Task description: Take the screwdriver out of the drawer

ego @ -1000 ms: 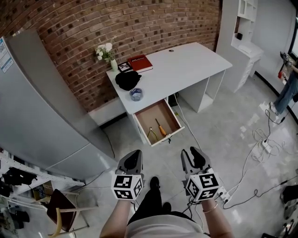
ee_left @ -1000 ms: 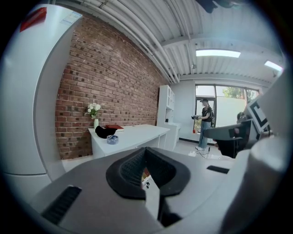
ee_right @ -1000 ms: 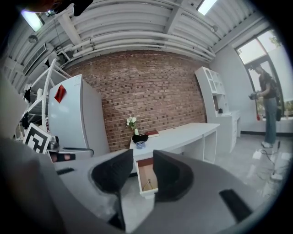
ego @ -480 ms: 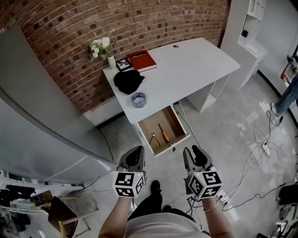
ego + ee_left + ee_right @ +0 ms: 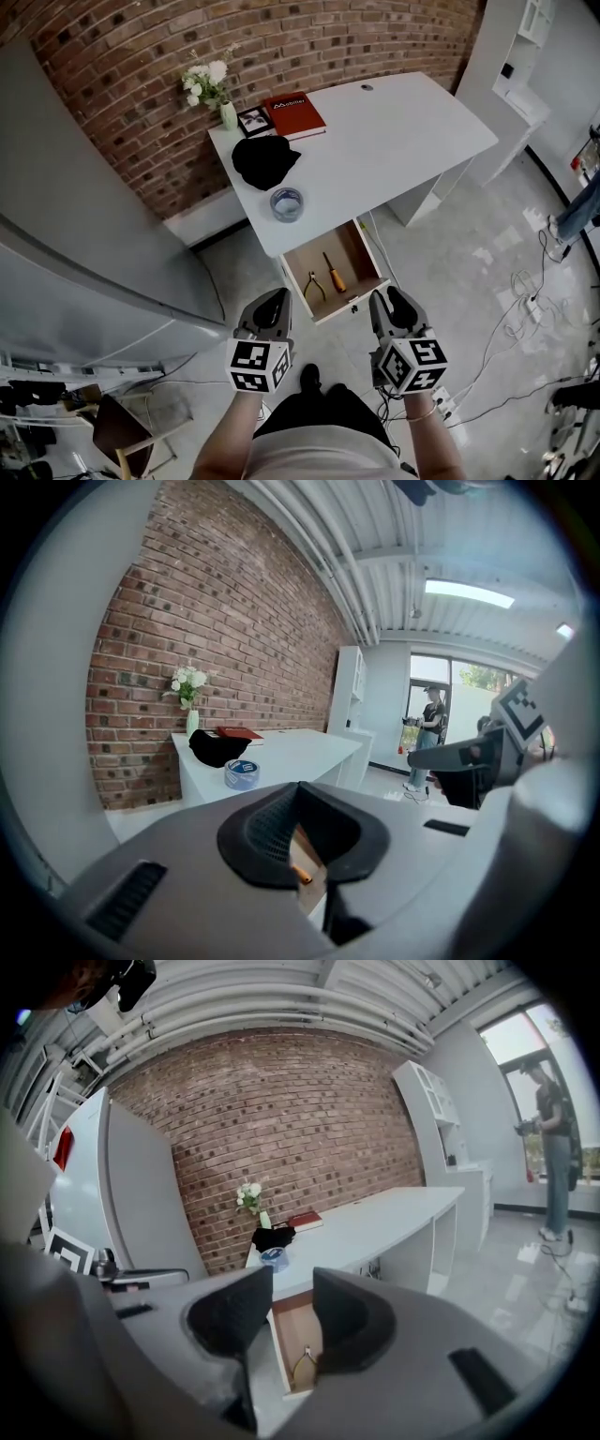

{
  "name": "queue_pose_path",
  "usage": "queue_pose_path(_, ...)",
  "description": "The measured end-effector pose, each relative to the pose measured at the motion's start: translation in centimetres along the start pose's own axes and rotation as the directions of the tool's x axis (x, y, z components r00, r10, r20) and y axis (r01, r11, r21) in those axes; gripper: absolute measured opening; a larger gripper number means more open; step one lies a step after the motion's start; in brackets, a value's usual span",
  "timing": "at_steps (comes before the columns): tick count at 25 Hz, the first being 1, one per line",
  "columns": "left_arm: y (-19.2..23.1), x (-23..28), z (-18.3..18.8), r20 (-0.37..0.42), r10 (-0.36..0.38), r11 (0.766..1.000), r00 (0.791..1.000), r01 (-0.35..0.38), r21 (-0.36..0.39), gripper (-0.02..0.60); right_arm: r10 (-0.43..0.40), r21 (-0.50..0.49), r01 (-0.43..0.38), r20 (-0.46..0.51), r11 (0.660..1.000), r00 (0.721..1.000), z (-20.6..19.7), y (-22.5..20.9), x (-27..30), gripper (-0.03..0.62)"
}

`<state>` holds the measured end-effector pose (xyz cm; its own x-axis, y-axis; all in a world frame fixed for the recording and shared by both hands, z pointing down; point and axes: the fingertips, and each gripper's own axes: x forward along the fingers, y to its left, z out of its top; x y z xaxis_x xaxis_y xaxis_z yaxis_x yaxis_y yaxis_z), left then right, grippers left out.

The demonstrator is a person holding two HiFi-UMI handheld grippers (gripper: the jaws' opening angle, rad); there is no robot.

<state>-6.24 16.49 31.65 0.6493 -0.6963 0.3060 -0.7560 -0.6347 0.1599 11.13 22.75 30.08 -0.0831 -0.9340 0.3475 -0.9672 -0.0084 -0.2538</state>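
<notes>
The desk's drawer (image 5: 319,246) stands pulled out, and in it lie an orange-handled screwdriver (image 5: 335,276) and a pair of pliers (image 5: 313,285). Both grippers hang side by side just short of the drawer's front. My left gripper (image 5: 273,300) is shut with nothing in it, and its tips meet in the left gripper view (image 5: 298,789). A bit of the orange screwdriver (image 5: 302,877) shows below them. My right gripper (image 5: 388,302) is open and empty. Between its jaws, the right gripper view (image 5: 292,1283) shows the drawer (image 5: 292,1321) and pliers (image 5: 302,1363).
On the white desk (image 5: 394,131) sit a tape roll (image 5: 286,202), a black cloth (image 5: 265,159), a red book (image 5: 294,113) and a vase of flowers (image 5: 212,86). A tall grey cabinet (image 5: 84,234) fills the left. Cables (image 5: 525,286) trail over the floor at right.
The desk and open drawer have come closer to both grippers as I stepped forward. The grippers keep the same pose and the same jaw states.
</notes>
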Motion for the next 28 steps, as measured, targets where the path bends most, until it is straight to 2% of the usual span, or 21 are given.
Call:
queue_pose_path(6,0.4,1.1,-0.5,-0.011,0.021,1.0,1.0,-0.022,-0.016,-0.008,0.02,-0.012,-0.02,-0.033,1.0,0.999,-0.5,-0.8,1.8,0.12)
queue_pose_path(14,1.1,2.8,-1.2,-0.032,0.089,0.995,0.995,-0.091,-0.05,-0.008,0.104,-0.014,-0.106,-0.125,0.994,0.987,-1.9,-1.3,6.1,0.12)
queue_pose_path(28,2.5,4.3,-4.2,-0.083,0.237,0.961,0.968,-0.247,-0.127,-0.008,0.227,-0.048,-0.254,-0.311,0.966,0.923,-6.1,-2.8,13.7,0.12)
